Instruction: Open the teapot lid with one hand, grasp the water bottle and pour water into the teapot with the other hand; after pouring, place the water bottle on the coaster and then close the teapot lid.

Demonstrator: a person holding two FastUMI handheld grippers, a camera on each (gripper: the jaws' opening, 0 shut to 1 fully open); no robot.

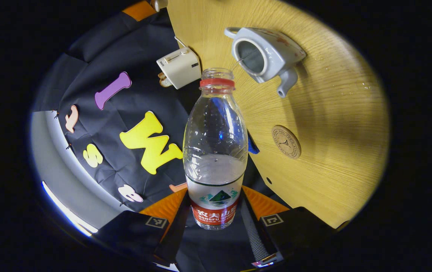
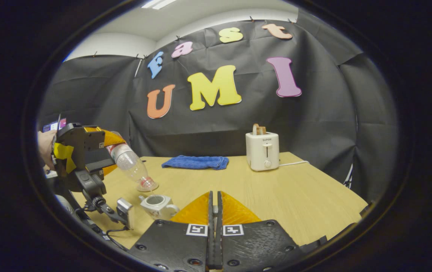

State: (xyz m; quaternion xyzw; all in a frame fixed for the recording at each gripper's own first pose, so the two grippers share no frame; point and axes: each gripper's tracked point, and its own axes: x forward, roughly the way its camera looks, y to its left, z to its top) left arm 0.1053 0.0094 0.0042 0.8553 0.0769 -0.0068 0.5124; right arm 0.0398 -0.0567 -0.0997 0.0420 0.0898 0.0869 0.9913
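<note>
Clear bottle (image 1: 215, 151) tilted over teapot (image 1: 264, 56)

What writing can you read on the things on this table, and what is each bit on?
"SUPOR": on the front of the toaster.
On the bottle: a printed label that wraps round the curve, not readable whole.
On the coaster: a ring of lettering, too small to read.

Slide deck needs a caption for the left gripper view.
Left gripper tilts the uncapped clear plastic water bottle toward the open white ceramic teapot.
</note>
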